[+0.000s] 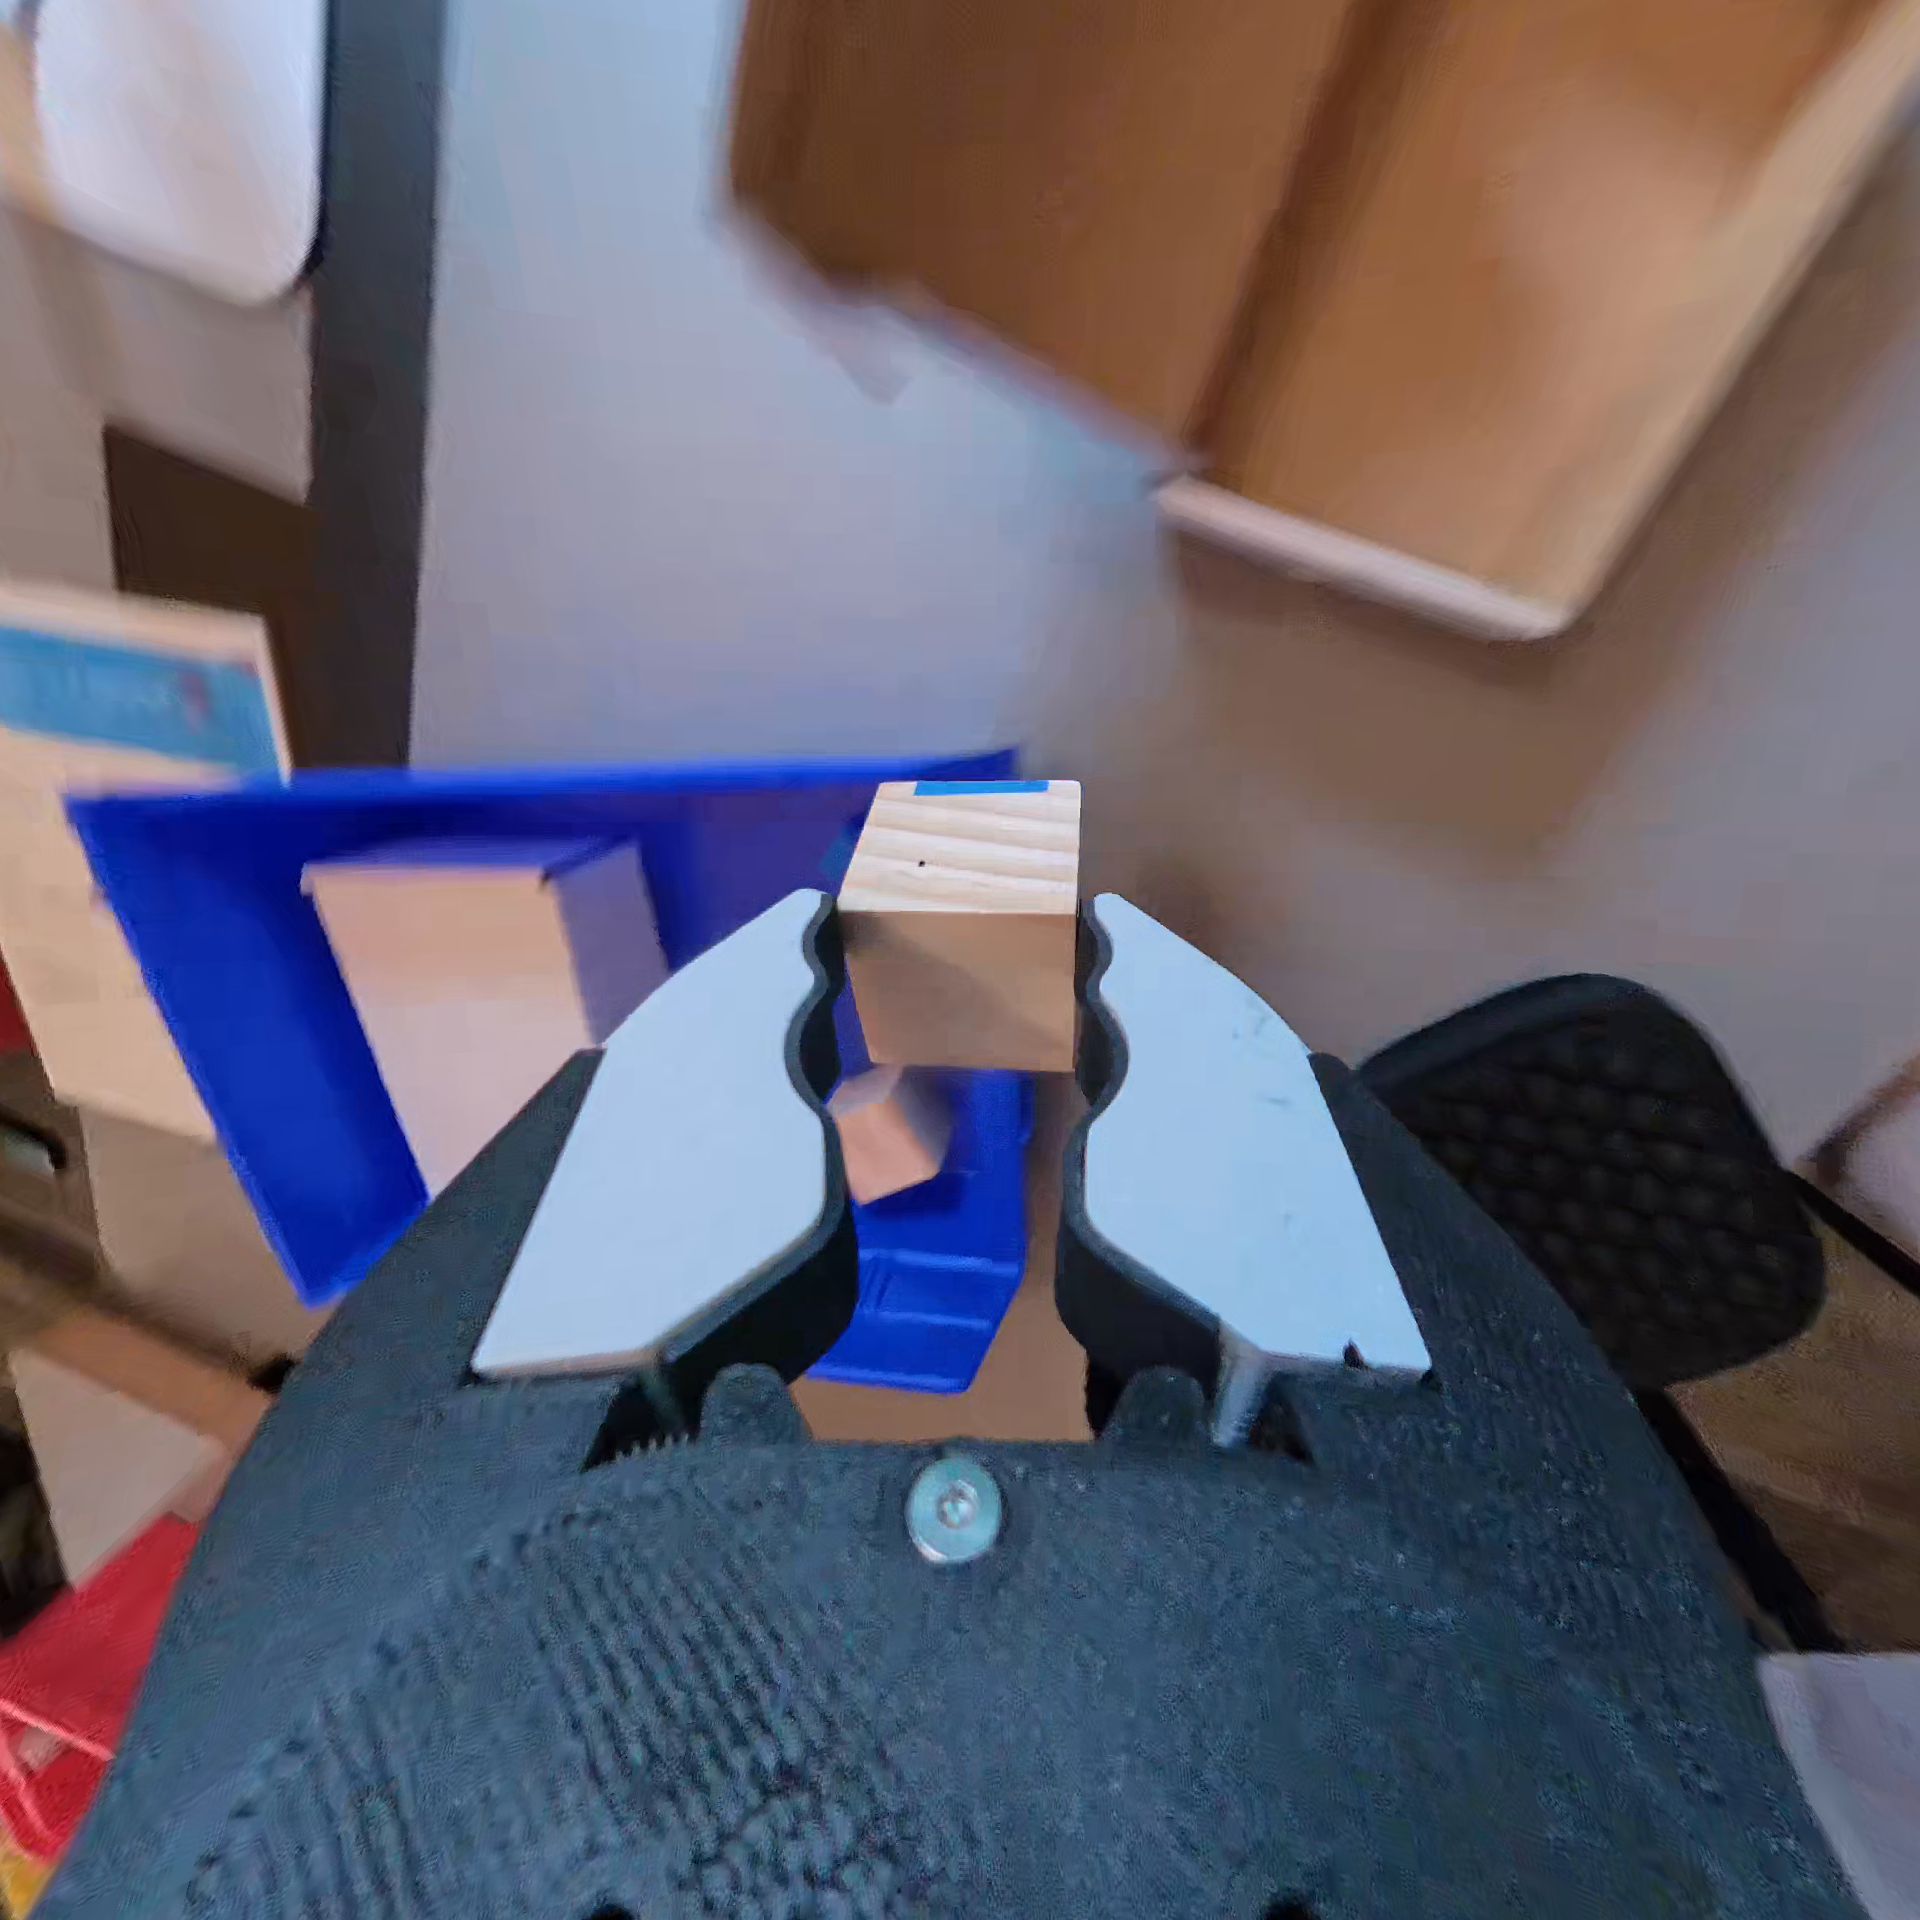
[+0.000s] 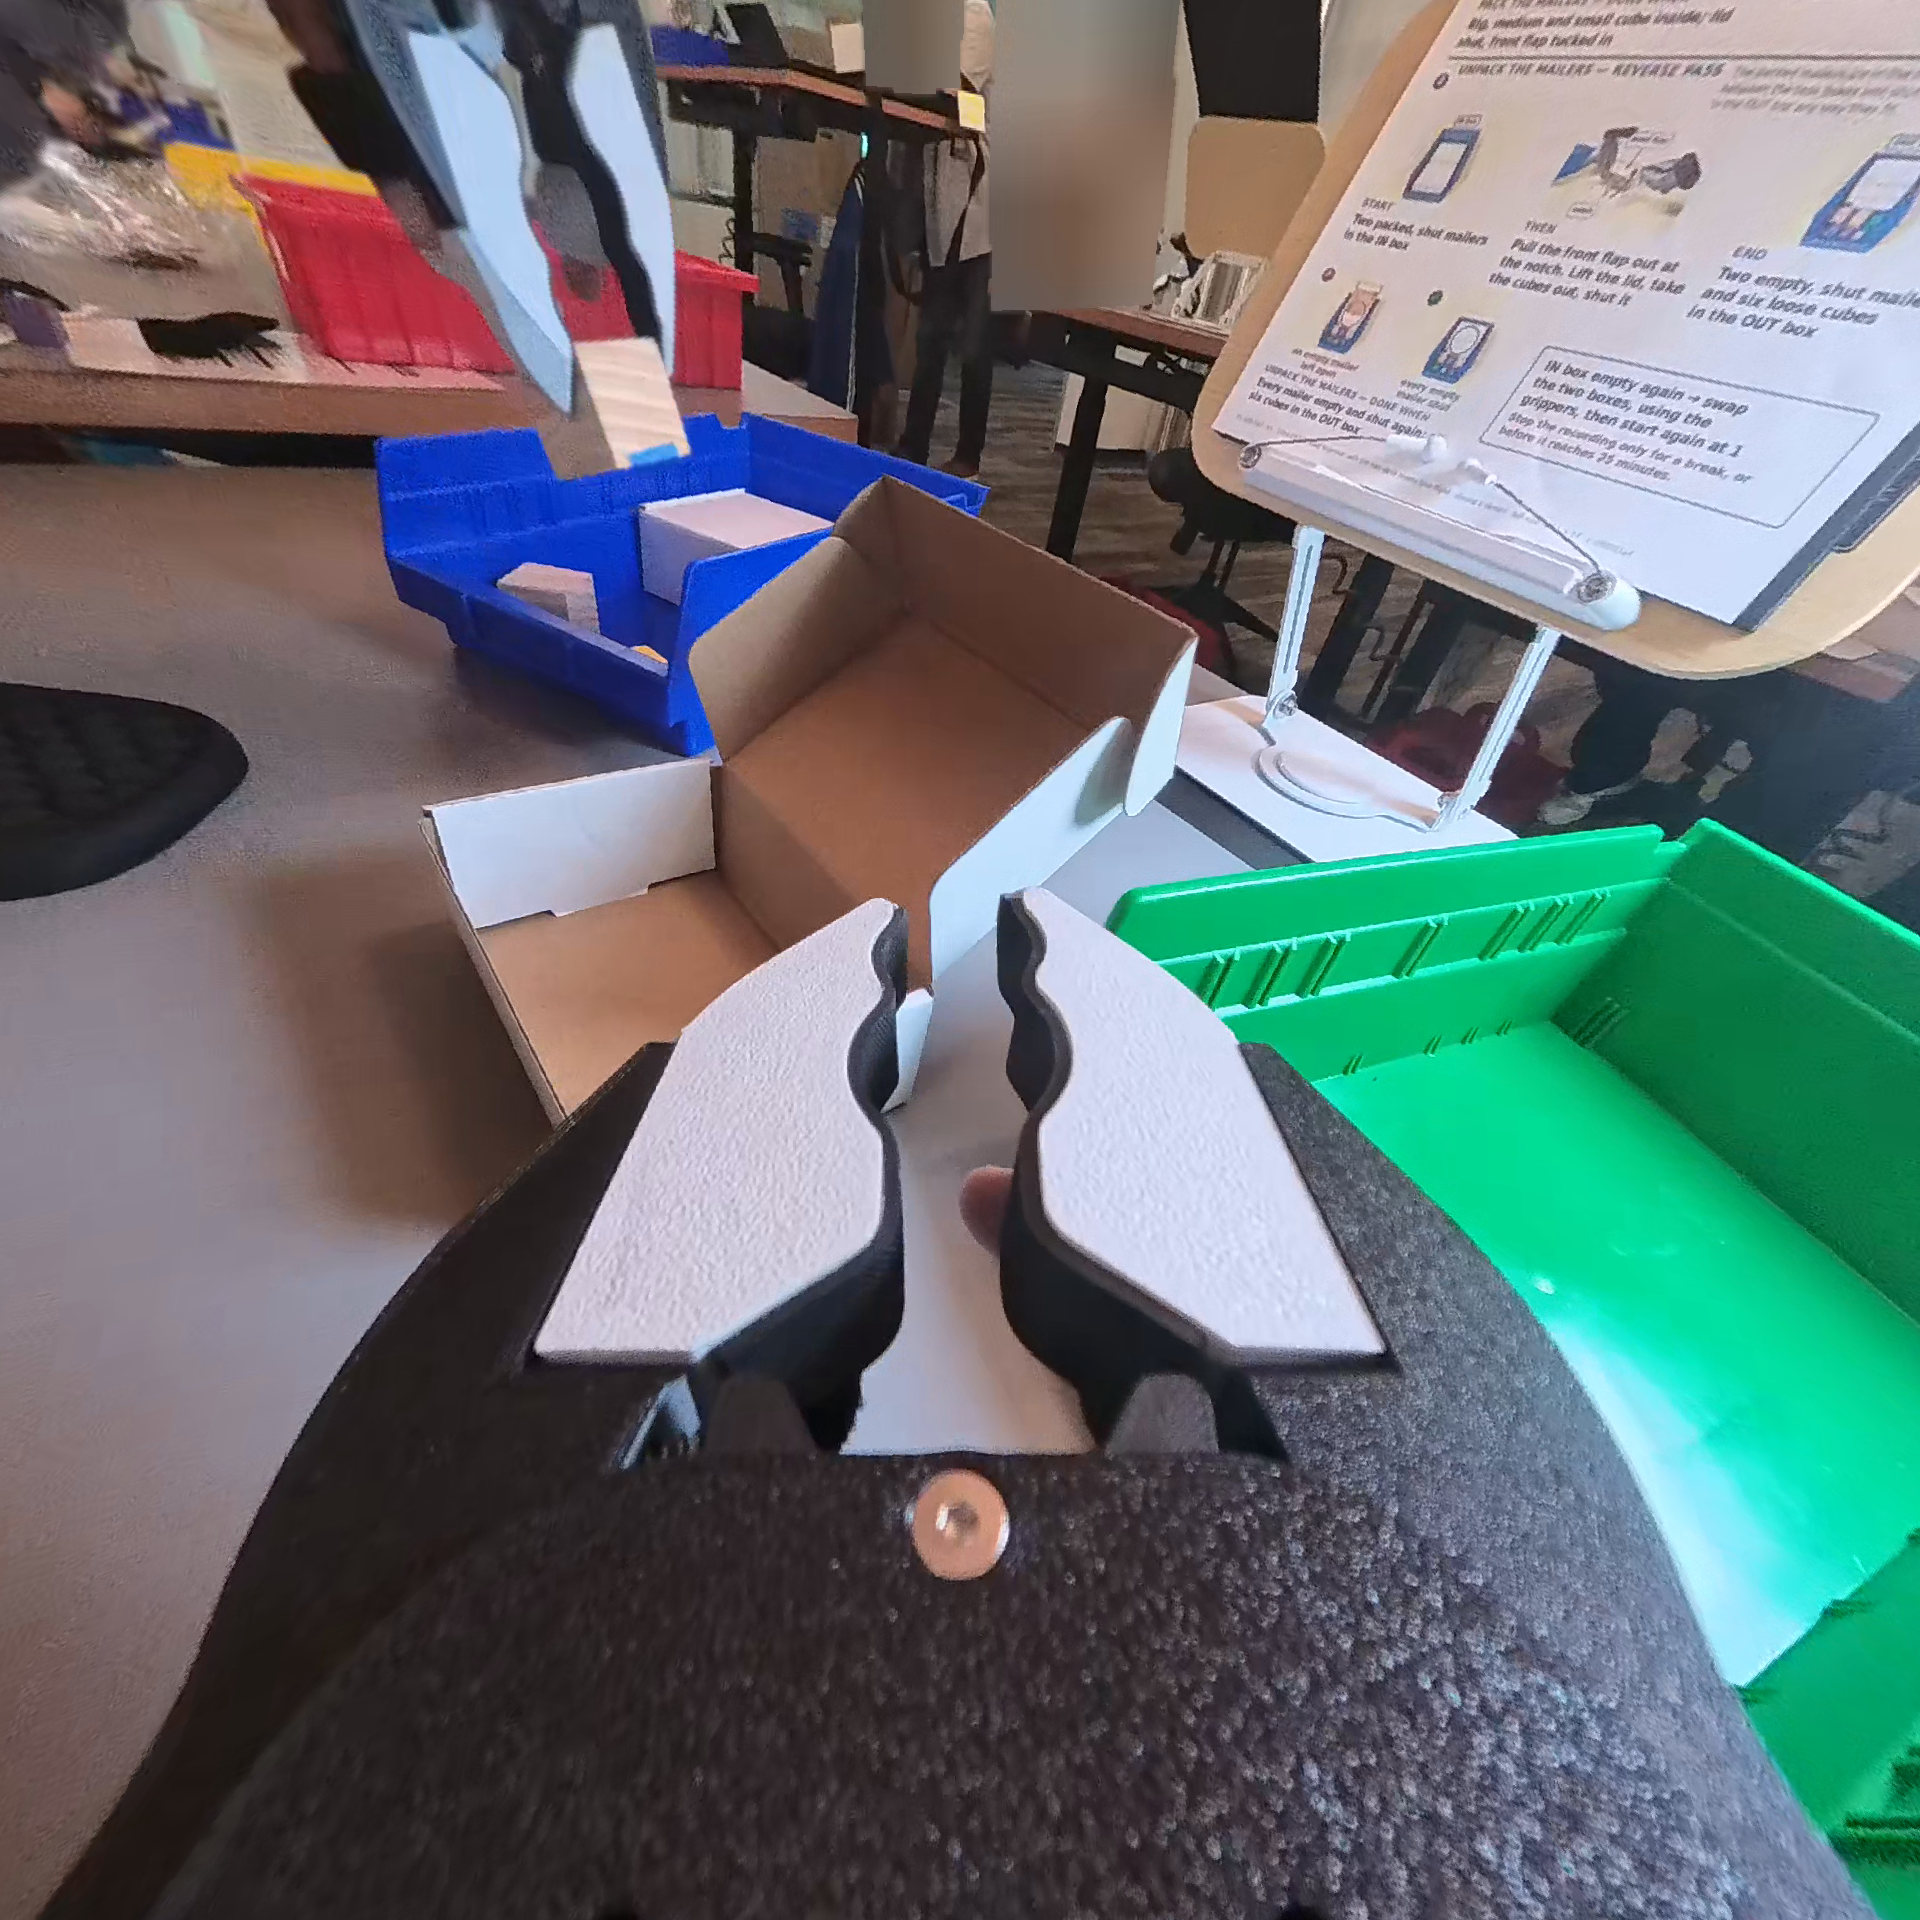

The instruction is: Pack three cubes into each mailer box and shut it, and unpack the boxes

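Left wrist view. Left tongs (image 1: 961, 935), centre frame: clamped on a wooden cube (image 1: 961, 914) with a blue strip at its top edge. Blue bin (image 1: 239, 997), centre left behind the tongs: holds a larger cube (image 1: 457, 966) and a small cube (image 1: 888, 1143), the latter seen through the gap below the held cube. Open mailer (image 1: 1351, 239), upper right, blurred. Black mesh pad (image 1: 1621, 1174), right edge.

Right wrist view. Right tongs (image 2: 951, 966), lower centre: tips apart, nothing between them, poised at the near edge of the mailer (image 2: 914, 748). Mailer, centre, on the grey desk (image 2: 208, 1039): lid up, interior bare. Blue bin (image 2: 468, 561), upper left behind the mailer: two cubes inside. Left tongs (image 2: 613, 364), upper left, above the blue bin, holding the cube (image 2: 634, 405). Green bin (image 2: 1610, 1143), right, just beside the right tongs. Instruction sheet on a stand (image 2: 1558, 312), upper right. Red bin (image 2: 353, 281), far upper left.
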{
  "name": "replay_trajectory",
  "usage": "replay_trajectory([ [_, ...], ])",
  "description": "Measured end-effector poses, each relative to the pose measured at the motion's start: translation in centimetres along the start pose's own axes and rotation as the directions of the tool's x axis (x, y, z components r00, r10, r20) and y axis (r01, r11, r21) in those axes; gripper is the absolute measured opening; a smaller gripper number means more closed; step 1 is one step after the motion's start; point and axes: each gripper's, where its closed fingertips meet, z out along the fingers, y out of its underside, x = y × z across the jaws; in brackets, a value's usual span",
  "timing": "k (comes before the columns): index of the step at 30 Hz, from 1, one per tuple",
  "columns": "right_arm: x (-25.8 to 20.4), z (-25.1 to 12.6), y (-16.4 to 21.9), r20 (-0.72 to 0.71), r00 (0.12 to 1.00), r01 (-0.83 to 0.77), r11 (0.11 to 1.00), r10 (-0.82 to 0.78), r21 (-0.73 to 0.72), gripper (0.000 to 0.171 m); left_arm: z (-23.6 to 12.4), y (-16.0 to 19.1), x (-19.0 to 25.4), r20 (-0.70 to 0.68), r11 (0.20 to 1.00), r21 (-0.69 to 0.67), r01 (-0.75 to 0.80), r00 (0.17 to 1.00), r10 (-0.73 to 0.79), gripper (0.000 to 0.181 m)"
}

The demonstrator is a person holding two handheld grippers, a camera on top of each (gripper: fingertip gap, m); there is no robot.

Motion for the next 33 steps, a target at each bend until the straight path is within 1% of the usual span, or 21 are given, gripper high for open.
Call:
replay_trajectory([
  [2, 0.0, 0.0, 0.0, -0.01, 1.0, 0.011, 1.0, -0.011, 0.002, 0.016, -0.2, -3.2, 4.0, -0.047, 0.991, 0.005, -0.136, 0.99, 0.136, 0.043],
  [4, 0.1, -0.1, 0.0, -0.026, 0.999, 0.021, 1.0, -0.021, 0.004, 0.016, 0.8, -5.8, 7.3, -0.103, 0.97, -0.009, -0.244, 0.965, 0.242, 0.043],
  [6, 0.2, -0.1, 0.4, -0.032, 0.999, 0.017, 1.0, -0.017, -0.008, 0.016, 2.8, -7.9, 9.1, -0.151, 0.955, -0.031, -0.295, 0.946, 0.288, 0.043],
  [8, 0.3, -0.2, 0.8, -0.042, 0.999, 0.013, 1.0, -0.014, -0.018, 0.017, 5.3, -9.0, 9.8, -0.191, 0.939, -0.101, -0.329, 0.933, 0.306, 0.043],
  [10, 0.2, -0.3, 1.2, -0.044, 0.999, 0.024, 0.999, -0.025, -0.03, 0.017, 7.6, -9.4, 10.1, -0.223, 0.918, -0.178, -0.356, 0.923, 0.314, 0.043],
  [13, 0.1, -0.5, 1.4, -0.053, 0.996, 0.064, 0.997, -0.066, -0.039, 0.017, 10.1, -9.3, 10.7, -0.272, 0.885, -0.251, -0.391, 0.906, 0.323, 0.043],
  [15, 0.2, -0.7, 1.2, -0.06, 0.995, 0.082, 0.996, -0.084, -0.036, 0.016, 11.3, -8.7, 10.9, -0.282, 0.859, -0.294, -0.418, 0.897, 0.34, 0.043],
  [17, 0.4, -0.8, 1.1, -0.064, 0.994, 0.088, 0.996, -0.089, -0.03, 0.017, 12.2, -8.2, 10.5, -0.262, 0.841, -0.328, -0.43, 0.897, 0.356, 0.043],
  [20, 0.5, -1.0, 1.1, -0.063, 0.995, 0.081, 0.996, -0.082, -0.026, 0.017, 12.9, -7.7, 10.2, -0.252, 0.838, -0.344, -0.424, 0.901, 0.352, 0.043],
  [26, 0.4, -0.9, 1.2, -0.06, 0.995, 0.083, 0.996, -0.084, -0.029, 0.017, 13.0, -8.0, 10.1, -0.24, 0.865, -0.298, -0.403, 0.909, 0.34, 0.044],
  [27, 0.4, -0.9, 1.3, -0.06, 0.994, 0.084, 0.996, -0.086, -0.032, 0.017, 12.7, -8.0, 10.1, -0.235, 0.87, -0.288, -0.401, 0.91, 0.342, 0.046],
  [29, 0.4, -0.9, 1.4, -0.061, 0.994, 0.086, 0.996, -0.088, -0.036, 0.017, 11.2, -8.6, 10.0, -0.203, 0.893, -0.227, -0.39, 0.915, 0.348, 0.048],
  [33, 0.5, -0.9, 1.4, -0.061, 0.996, 0.07, 0.997, -0.071, -0.031, 0.017, 6.1, -9.4, 9.0, -0.115, 0.939, -0.056, -0.339, 0.937, 0.331, 0.05],
])
